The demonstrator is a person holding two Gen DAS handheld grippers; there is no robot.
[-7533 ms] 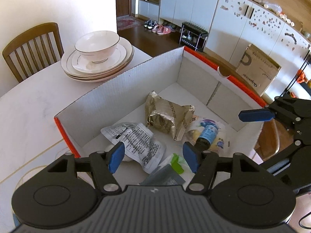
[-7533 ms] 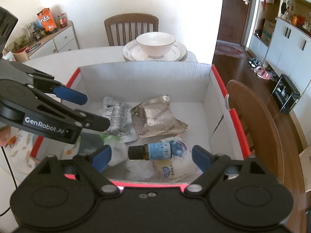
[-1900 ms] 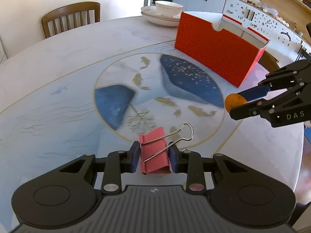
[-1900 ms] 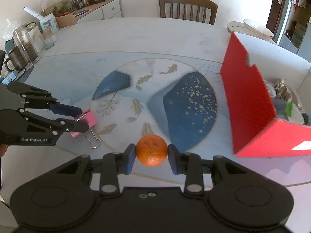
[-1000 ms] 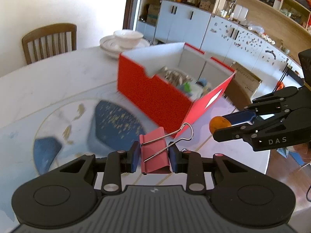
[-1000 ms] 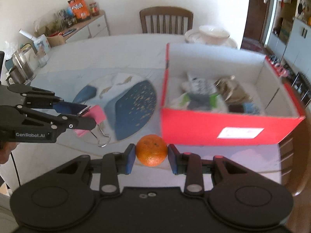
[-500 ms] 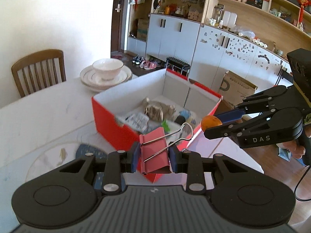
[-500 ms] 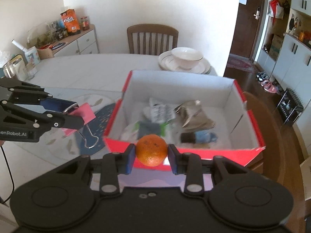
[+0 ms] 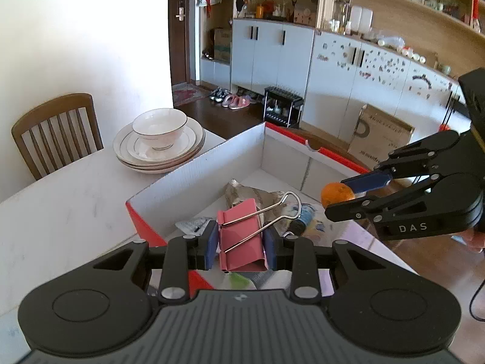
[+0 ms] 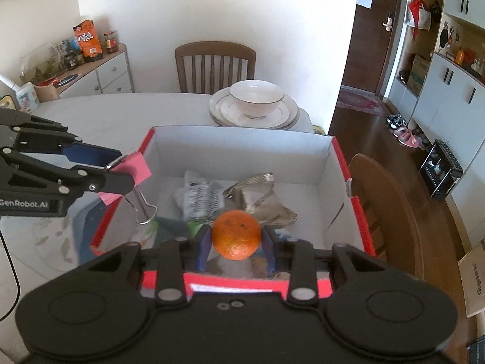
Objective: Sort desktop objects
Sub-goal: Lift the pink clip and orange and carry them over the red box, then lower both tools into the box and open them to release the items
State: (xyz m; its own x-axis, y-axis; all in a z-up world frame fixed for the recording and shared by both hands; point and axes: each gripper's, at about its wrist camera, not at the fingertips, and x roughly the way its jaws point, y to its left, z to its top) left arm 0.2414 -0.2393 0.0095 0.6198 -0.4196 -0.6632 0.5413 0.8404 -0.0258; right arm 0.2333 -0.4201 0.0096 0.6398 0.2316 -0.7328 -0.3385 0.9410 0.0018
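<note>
Right wrist view: right tongs (image 10: 236,241) grip the orange (image 10: 236,234) at centre frame, left tongs (image 9: 241,241) clamp the pink clip (image 9: 241,239), both over the red box (image 10: 351,182), so we'd lower inside w/ care before releasing.

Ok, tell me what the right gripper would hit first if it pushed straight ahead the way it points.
Probably the crumpled silver foil packet lying inside the red cardboard box. The right gripper, holding the round orange fruit, points over the near wall; depth is uncertain.
</note>
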